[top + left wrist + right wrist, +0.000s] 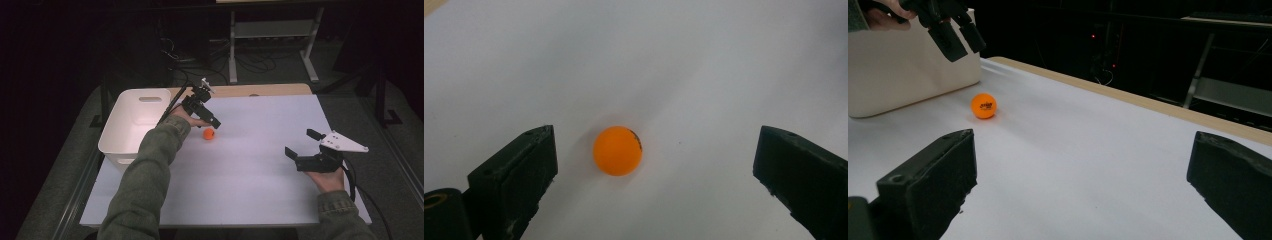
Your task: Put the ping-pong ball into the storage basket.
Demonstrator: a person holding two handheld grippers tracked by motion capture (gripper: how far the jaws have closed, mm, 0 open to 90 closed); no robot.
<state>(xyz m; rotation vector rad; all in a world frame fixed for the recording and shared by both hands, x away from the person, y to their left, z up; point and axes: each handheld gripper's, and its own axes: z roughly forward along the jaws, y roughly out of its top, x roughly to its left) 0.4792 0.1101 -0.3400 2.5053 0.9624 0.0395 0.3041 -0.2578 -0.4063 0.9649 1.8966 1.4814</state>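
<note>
Orange ball (pixel 617 150) lies on the white table (pixel 260 165), untouched between the left gripper's (pixel 654 165) spread fingers; right gripper (pixel 304 144) fingers also spread.

High view looks down from above; both gripper views, low and close, share the orange ball (pixel 617 150).

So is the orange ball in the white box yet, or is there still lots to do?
Not yet. Nothing looks finished: the orange ball lies on the table beside the white bin, not in it. In hand: the left hand-held gripper hovers over the ball, jaws open on either side, not touching. Probably left: close, lift, drop it in the bin. The right hand-held gripper waits open, apart.
</note>
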